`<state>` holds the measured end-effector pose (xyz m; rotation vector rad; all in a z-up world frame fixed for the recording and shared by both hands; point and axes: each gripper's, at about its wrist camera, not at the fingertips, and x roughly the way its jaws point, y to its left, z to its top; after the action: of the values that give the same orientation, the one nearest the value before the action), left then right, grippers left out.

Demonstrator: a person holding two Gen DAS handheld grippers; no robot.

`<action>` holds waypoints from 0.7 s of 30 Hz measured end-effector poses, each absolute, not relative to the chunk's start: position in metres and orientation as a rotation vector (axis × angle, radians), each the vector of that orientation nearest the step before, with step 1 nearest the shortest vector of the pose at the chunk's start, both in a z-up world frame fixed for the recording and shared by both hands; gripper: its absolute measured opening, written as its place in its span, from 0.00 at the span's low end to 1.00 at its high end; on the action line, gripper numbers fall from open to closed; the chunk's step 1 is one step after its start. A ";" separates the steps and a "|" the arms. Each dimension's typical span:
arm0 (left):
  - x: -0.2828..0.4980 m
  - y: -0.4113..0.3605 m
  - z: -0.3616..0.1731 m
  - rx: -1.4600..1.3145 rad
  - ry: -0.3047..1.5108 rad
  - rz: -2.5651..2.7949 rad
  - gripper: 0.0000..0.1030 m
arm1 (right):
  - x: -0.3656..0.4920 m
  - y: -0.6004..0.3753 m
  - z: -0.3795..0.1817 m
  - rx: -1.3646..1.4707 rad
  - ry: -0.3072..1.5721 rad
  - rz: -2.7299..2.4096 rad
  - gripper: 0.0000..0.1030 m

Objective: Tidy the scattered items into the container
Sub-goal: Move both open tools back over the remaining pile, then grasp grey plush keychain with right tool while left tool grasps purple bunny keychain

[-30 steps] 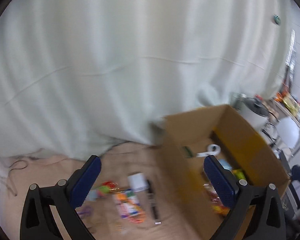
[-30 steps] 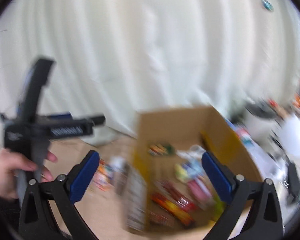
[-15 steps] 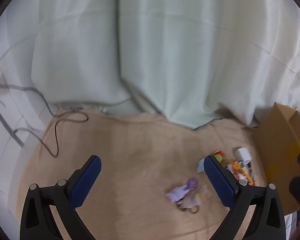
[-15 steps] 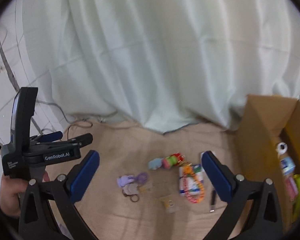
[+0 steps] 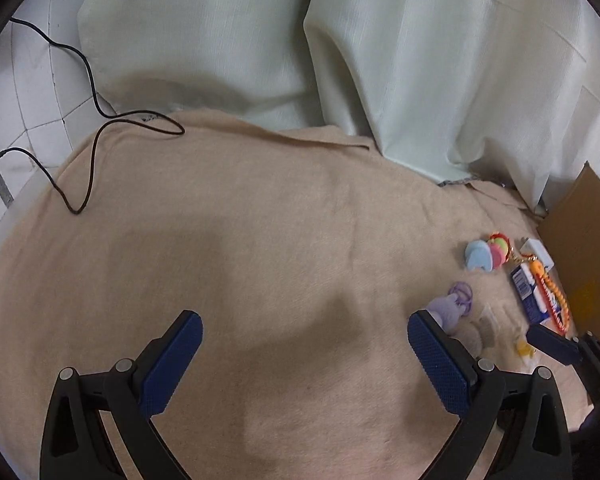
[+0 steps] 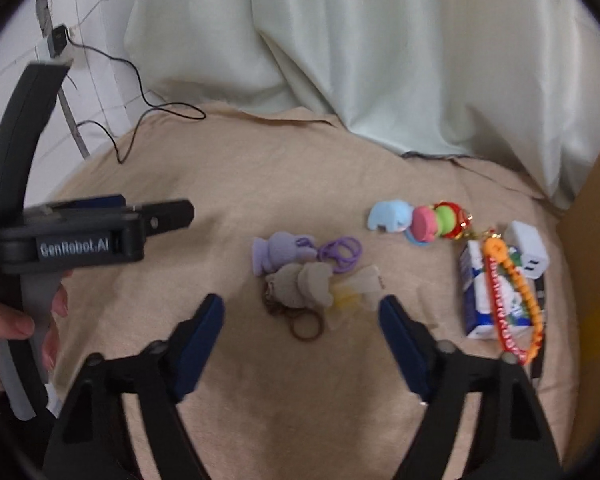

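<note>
Scattered on a beige blanket (image 6: 300,400) lie a purple plush keychain (image 6: 280,254), a brown one (image 6: 304,284), a clear packet (image 6: 356,288), a blue foam toy (image 6: 392,216), a white charger (image 6: 526,248) and a blue-white pack (image 6: 480,292) under an orange bead chain (image 6: 516,292). My right gripper (image 6: 302,306) hovers just short of the brown keychain. Its jaws are closing, only the keychain's brown ring lies between them, and the pads touch nothing. My left gripper (image 5: 302,324) is open over bare blanket, left of the purple keychain (image 5: 448,308). The cardboard box (image 6: 596,260) stands at the right edge.
A pale curtain (image 5: 340,60) hangs behind the blanket. A black cable (image 5: 92,120) trails over the blanket's far left corner onto white floor tiles. A hand (image 6: 4,320) holds the left gripper's handle at the left of the right wrist view.
Both views have swung from the cardboard box leftward and down to the blanket. The scattered items now look closer. The right gripper's jaws have narrowed.
</note>
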<state>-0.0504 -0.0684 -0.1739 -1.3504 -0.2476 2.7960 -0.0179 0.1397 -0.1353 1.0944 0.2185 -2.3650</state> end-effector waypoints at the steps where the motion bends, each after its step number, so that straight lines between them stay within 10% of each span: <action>1: -0.048 -0.070 -0.173 -1.337 -0.248 2.794 1.00 | -0.022 0.143 -0.136 1.106 0.169 -2.358 0.68; 21: -0.037 -0.077 -0.166 -1.326 -0.280 2.826 1.00 | -0.032 0.122 -0.152 1.021 0.277 -2.330 0.59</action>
<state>-0.0373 -0.0768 -0.1663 -1.3264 -0.2801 2.8263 -0.0322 0.1222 -0.1517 1.0208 0.2772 -2.3300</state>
